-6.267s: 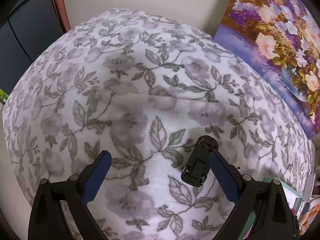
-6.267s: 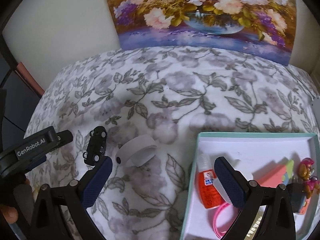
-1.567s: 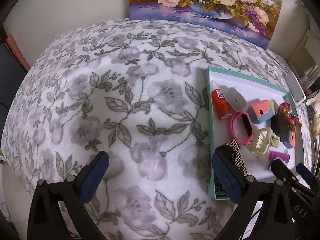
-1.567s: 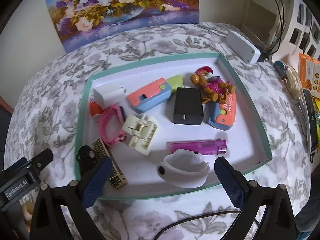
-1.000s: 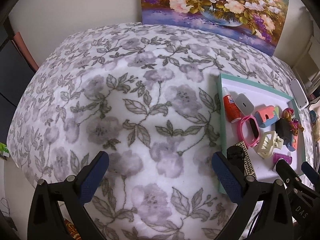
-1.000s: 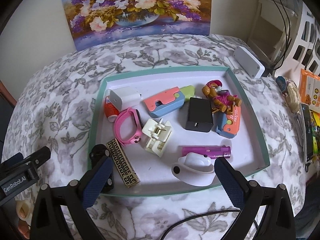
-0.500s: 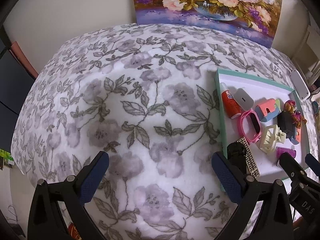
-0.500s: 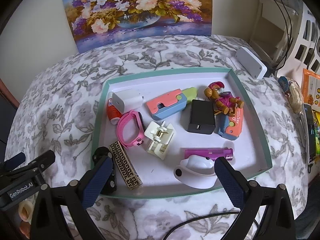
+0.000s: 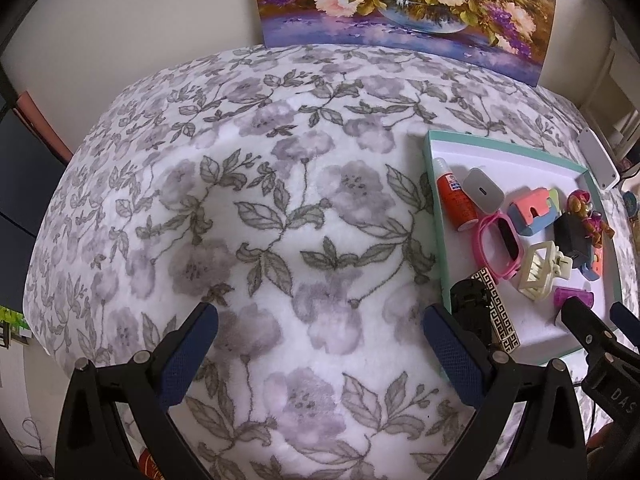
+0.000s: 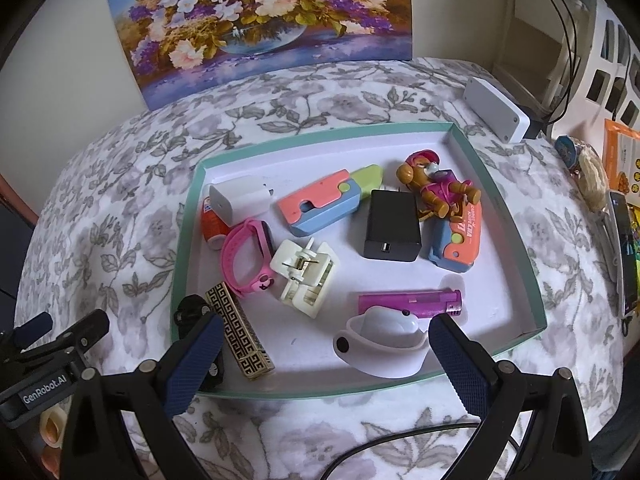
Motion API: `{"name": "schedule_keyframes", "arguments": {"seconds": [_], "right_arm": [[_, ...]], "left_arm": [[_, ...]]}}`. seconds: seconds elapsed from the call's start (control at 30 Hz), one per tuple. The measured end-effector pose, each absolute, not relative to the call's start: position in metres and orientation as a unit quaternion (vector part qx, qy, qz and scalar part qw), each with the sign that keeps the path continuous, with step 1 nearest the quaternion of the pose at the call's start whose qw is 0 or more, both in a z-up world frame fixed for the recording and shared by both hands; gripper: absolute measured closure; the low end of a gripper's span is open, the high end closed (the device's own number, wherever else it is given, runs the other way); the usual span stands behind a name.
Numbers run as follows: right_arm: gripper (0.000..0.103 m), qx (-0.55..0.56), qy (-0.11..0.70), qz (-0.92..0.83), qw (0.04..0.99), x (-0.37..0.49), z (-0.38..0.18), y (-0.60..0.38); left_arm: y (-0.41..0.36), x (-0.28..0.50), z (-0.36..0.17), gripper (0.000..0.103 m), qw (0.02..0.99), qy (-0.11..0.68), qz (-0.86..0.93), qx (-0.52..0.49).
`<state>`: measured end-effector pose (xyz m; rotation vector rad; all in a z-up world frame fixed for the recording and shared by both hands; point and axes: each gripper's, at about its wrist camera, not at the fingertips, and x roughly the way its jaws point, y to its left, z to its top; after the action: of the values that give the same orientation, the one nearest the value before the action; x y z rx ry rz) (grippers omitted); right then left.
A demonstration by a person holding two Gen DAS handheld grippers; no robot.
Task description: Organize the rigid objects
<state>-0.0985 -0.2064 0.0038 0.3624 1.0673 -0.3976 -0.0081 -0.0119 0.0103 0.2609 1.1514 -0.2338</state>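
The right gripper (image 10: 322,360) hangs over the near edge of a teal-rimmed tray (image 10: 500,208), its blue-padded fingers spread wide and holding nothing; a white curved piece (image 10: 380,346) lies just ahead between them, touching the purple lighter (image 10: 412,303) beyond it. Ahead and to the left of that gripper sit a gold-patterned lighter (image 10: 240,332) and, against the left finger, a black toy car (image 10: 192,314), partly hidden; farther ahead lie a cream hair clip (image 10: 306,276), a pink watch (image 10: 246,256), a black charger (image 10: 392,226), a white charger (image 10: 240,200), an orange glue bottle (image 10: 210,224), two pink-and-blue toys (image 10: 320,206) and a toy figure (image 10: 434,190).

The left gripper (image 9: 320,356) hovers over the flower-printed bed cover (image 9: 280,208), its fingers likewise wide apart and empty; the tray stands ahead and to its right, with the toy car just beyond its right finger (image 9: 452,356); a flower painting (image 9: 408,8) leans against the wall far ahead.
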Motion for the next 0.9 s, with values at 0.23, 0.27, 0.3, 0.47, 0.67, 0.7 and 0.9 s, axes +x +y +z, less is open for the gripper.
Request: {"name": "schedule_keyframes", "arguments": {"seconds": [0.23,0.27,0.3,0.47,0.67,0.7,0.9], "right_arm": [[0.000,0.169,0.503,-0.188,0.827,-0.0987,0.0031,-0.2056],[0.000,0.169,0.503,-0.188,0.827,-0.0986,0.0030,-0.2057],[0.000,0.169,0.503,-0.188,0.827,-0.0985,0.0031,-0.2056],[0.000,0.169,0.504,-0.188,0.826,-0.0984,0.0022,-0.2061],[0.000,0.168,0.505,-0.188,0.825,-0.0981,0.0013,-0.2061],[0.000,0.168,0.506,-0.188,0.825,-0.0982,0.0008,-0.2060],[0.000,0.166,0.508,-0.187,0.824,-0.0978,0.0001,-0.2064]], "left_arm": [[-0.0130,-0.0082,0.0112,0.001,0.825,0.540,-0.108,0.125],[-0.0130,-0.0083,0.0114,0.001,0.826,0.539,-0.108,0.126],[-0.0129,-0.0083,0.0114,0.001,0.826,0.538,-0.108,0.126],[-0.0130,-0.0083,0.0115,0.001,0.826,0.538,-0.107,0.126],[-0.0125,-0.0081,0.0114,0.001,0.826,0.539,-0.107,0.126],[-0.0128,-0.0082,0.0115,0.001,0.826,0.539,-0.107,0.125],[-0.0106,-0.0067,0.0104,0.001,0.824,0.544,-0.104,0.120]]}}
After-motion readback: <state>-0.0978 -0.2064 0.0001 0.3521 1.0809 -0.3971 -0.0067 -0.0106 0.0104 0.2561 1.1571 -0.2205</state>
